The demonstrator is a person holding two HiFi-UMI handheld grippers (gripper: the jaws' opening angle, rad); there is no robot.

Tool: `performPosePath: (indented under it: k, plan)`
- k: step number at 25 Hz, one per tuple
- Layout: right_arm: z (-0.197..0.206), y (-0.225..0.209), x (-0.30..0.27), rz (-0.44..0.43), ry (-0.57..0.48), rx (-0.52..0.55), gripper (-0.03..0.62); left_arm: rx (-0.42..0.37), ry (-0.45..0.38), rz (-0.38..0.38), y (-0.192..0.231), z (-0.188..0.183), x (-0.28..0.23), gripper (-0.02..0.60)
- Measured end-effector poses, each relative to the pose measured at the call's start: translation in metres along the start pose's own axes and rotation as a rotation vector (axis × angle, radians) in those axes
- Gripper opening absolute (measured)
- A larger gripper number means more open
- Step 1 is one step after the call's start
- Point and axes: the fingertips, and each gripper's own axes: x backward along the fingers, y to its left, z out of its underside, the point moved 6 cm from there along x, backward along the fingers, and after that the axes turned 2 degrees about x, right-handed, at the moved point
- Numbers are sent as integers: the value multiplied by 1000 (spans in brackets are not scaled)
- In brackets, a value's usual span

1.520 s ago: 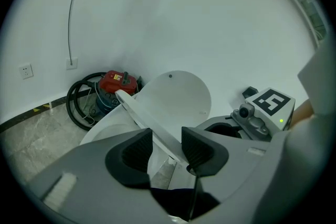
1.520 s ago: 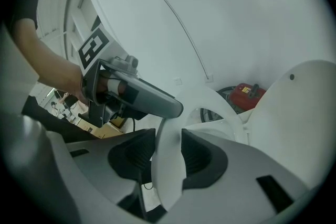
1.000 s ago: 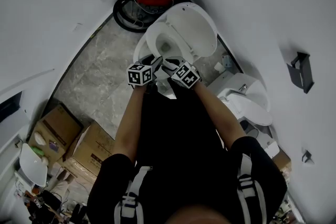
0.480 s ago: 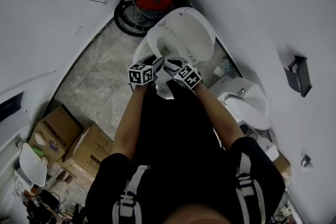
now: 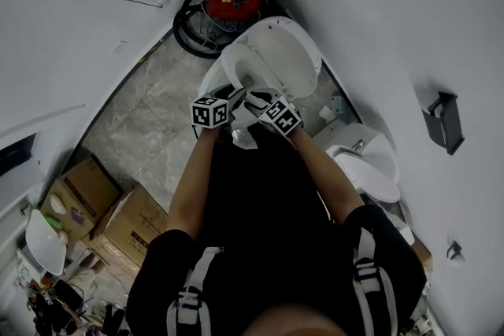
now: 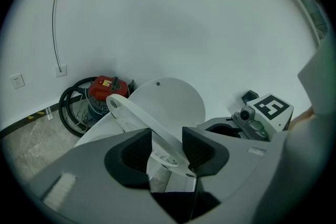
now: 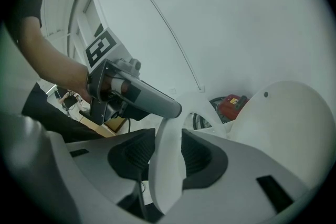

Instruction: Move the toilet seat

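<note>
hardly anything has shifted: left gripper [image 6: 167, 147] and right gripper [image 7: 168, 157] stay clamped, pads pressing both faces of the toilet seat [image 6: 131, 113] at its front rim. in the head view its long axis points from the jaws toward 12 o'clock, at the raised lid [image 5: 287, 59]; a red vacuum [image 5: 232, 0] sits beyond.

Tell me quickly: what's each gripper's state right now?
Left gripper: closed on the toilet seat, which runs between its pads.
Right gripper: closed on the same toilet seat.
</note>
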Motion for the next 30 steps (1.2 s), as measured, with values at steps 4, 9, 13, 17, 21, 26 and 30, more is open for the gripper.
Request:
performPosePath:
  k: [4,9,13,17,21,26,30]
  plan:
    - [0,-6,4,-7,-3,-17,158,-10,-9,-13,-4,-3,-1,186]
    - [-3,-12,11,-2,-7,-4,155,-7,-45,-17,-7,-10,1,186]
    - [-2,-20,18,0,-18,-2,155,-1,-71,-23,-10,-14,1,186]
    - [-4,-28,25,8,-31,4,153,4,-95,-29,-14,-18,3,186]
    - [-3,-38,34,17,-48,-13,152,5,-111,-27,-20,-17,4,186]
    - [-5,-49,47,45,-65,-21,153,7,-130,-37,-27,-14,13,186]
    - [-5,-59,56,85,-70,7,153,10,-146,-58,-25,-11,19,186]
